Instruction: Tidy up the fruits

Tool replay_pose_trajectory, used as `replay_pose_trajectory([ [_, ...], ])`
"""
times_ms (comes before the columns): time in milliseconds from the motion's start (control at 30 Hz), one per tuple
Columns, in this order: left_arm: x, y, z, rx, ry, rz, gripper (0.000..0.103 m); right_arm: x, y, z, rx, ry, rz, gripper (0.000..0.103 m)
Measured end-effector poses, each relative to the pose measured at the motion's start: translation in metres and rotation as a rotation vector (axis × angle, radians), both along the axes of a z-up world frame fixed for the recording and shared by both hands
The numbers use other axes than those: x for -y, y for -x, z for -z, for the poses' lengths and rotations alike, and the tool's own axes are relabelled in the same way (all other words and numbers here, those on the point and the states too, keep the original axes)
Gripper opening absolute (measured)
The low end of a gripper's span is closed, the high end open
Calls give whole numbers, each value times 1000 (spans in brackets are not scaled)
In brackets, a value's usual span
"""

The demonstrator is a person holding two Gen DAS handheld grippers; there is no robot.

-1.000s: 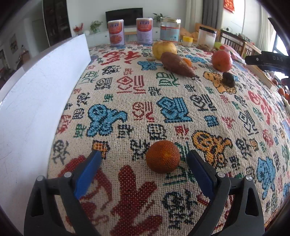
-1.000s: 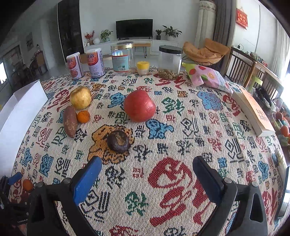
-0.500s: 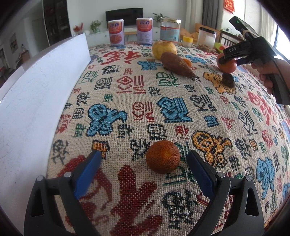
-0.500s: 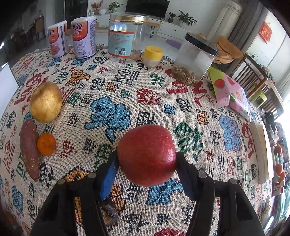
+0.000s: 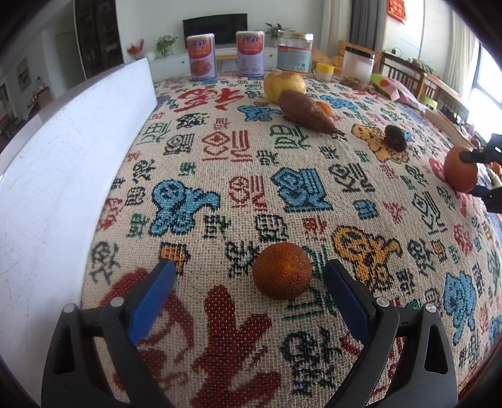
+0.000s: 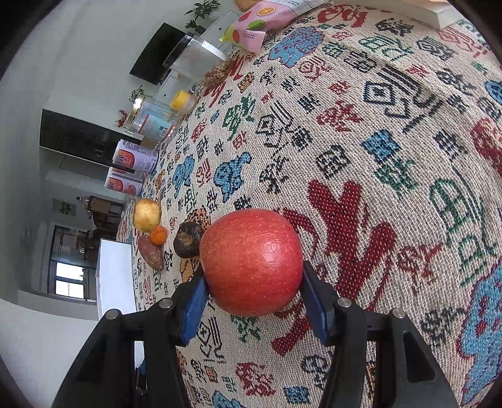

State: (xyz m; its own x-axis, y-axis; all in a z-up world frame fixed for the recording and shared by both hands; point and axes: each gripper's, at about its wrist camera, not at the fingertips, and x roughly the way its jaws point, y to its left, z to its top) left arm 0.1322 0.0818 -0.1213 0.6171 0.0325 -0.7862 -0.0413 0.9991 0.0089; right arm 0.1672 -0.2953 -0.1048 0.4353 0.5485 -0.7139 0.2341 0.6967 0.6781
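Observation:
My right gripper [image 6: 252, 290] is shut on a red apple [image 6: 251, 262] and holds it above the patterned tablecloth, with the view tilted; the apple also shows at the far right of the left wrist view [image 5: 460, 172]. My left gripper [image 5: 249, 274] is open and low over the cloth, with a small orange [image 5: 281, 270] lying between its blue pads, nearer the right one. A yellow pear [image 5: 284, 86], a sweet potato [image 5: 306, 111], a small tangerine [image 6: 158, 235] and a dark wrinkled fruit [image 5: 395, 138] lie further back.
A white box wall [image 5: 62, 163] runs along the left side of the table. Two cans [image 5: 200, 56], a labelled jar [image 5: 295, 53], a clear container [image 5: 357, 67] and a pink snack bag [image 6: 266, 18] stand at the far edge. A book lies at the right edge.
My right gripper has closed on the red apple, lifted it and carried it right and nearer, tilting as it went. My left gripper and the orange have not moved.

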Motion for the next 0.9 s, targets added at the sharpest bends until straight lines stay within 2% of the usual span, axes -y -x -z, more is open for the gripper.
replay_pose_trajectory([
  [200,0,0,0,0,1,0,96,20,26,14,-4,-157,153,56],
  [367,0,0,0,0,1,0,96,25,33,9,17,-105,172,64],
  [500,0,0,0,0,1,0,96,32,40,-2,45,16,147,72],
  [667,-1,0,0,1,8,2,96,30,67,-23,128,213,119,74],
  [800,0,1,0,1,19,9,96,-6,103,-39,204,468,88,85],
  [900,-1,2,-1,-15,36,55,96,-49,111,-30,206,618,-16,89],
])
